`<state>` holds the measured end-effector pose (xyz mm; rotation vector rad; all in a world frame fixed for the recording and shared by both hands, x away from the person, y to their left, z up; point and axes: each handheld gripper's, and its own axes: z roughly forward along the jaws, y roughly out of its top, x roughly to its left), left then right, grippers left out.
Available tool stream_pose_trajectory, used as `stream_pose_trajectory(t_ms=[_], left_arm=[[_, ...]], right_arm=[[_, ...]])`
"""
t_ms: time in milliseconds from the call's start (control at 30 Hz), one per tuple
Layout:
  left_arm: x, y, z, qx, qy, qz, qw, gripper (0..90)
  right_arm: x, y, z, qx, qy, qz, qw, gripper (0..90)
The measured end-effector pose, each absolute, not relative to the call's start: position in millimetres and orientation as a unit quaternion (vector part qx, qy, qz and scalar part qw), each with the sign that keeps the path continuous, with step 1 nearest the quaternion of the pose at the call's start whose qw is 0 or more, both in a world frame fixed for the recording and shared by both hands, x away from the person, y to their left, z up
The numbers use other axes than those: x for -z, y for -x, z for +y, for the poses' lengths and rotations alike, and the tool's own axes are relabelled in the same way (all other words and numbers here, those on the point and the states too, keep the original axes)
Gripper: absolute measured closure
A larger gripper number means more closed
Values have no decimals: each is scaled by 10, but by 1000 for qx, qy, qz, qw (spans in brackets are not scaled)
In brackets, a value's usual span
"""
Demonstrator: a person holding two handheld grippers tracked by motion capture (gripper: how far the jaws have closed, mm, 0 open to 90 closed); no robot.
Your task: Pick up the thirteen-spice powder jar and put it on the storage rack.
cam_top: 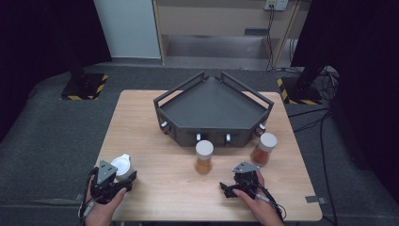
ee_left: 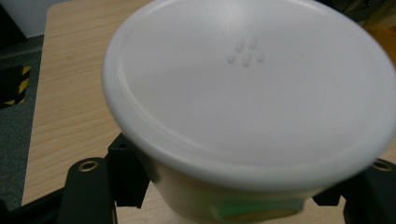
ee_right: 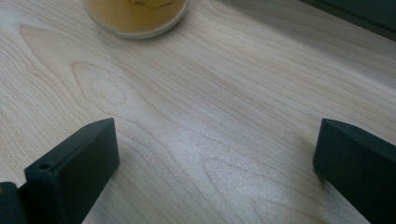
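white-lidded jar (ee_left: 247, 93) hides its contents, label blurred | left gripper (cam_top: 114, 176) apparently pinching it | right gripper (ee_right: 215, 163) spread

My right hand-held gripper (ee_right: 215, 163) sits low over the pale wood-grain counter (ee_right: 210, 116), w/ its two black jaws spread wide apart, one at bottom left, the other at far right, and bare wood between them. Nothing gripped. Ahead, at top left, I see the round base of a clear jar w/ orange-yellow powder (ee_right: 135, 16) standing on the counter, well apart from the jaws. Top right corner: edge of a dark grey object (ee_right: 359, 14), can't tell what exactly.
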<state>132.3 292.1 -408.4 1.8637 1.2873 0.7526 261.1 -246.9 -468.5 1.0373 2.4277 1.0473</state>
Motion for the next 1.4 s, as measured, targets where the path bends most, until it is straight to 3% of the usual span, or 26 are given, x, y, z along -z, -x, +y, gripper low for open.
stream_pose_trajectory(t_ms=[700,1400], left_arm=[[3706,-1496,2795,-285,-764,437,381,293],[3753,-2130,2748,-235,-801,381,397,293]], right_arm=[[4685,-2612,-2469,-365,-361,845,150,4],[4684,-2613,-2470,-364,-361,845,150,4]])
